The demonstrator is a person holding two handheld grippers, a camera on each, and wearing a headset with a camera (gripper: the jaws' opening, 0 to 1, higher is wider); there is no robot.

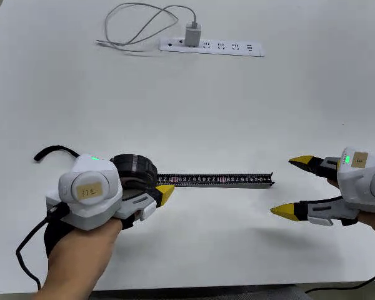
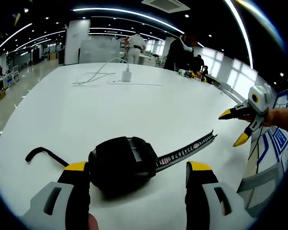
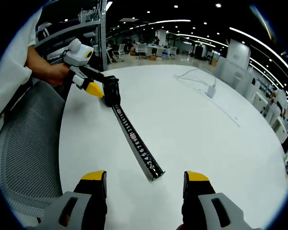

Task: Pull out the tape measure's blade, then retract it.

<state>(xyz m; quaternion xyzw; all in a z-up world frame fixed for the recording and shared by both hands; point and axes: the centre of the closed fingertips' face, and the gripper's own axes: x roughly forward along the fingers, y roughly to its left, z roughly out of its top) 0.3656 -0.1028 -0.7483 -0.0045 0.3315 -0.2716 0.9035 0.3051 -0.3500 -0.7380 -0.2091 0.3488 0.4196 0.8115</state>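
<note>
- Left tongs (image 2: 138, 167): spread, straddling the tape measure case (image 2: 122, 163). 1 jaw is close beside the case, the other clearly apart from it. No clamp that I can see.
- The case rests on the white surface (image 1: 237, 112). The blade (image 1: 215, 180) runs out flat from the case, with its hook end (image 1: 270, 180) well away from the case.
- Right tongs (image 1: 292, 186): open and empty, beyond the hook end on the far side from the case, not touching it.
- Risk: nothing pinches the blade, so it could whip back into the case. Lock state cannot be told.
- Risk: pulling the hook with the case unclamped would likely drag the case, not feed blade.
- Risk: the blade is thin and flat, so the 2 jaws may slip off it or twist it into a kink.
- Strap (image 1: 53, 150) trails behind the case and could snag.
</note>
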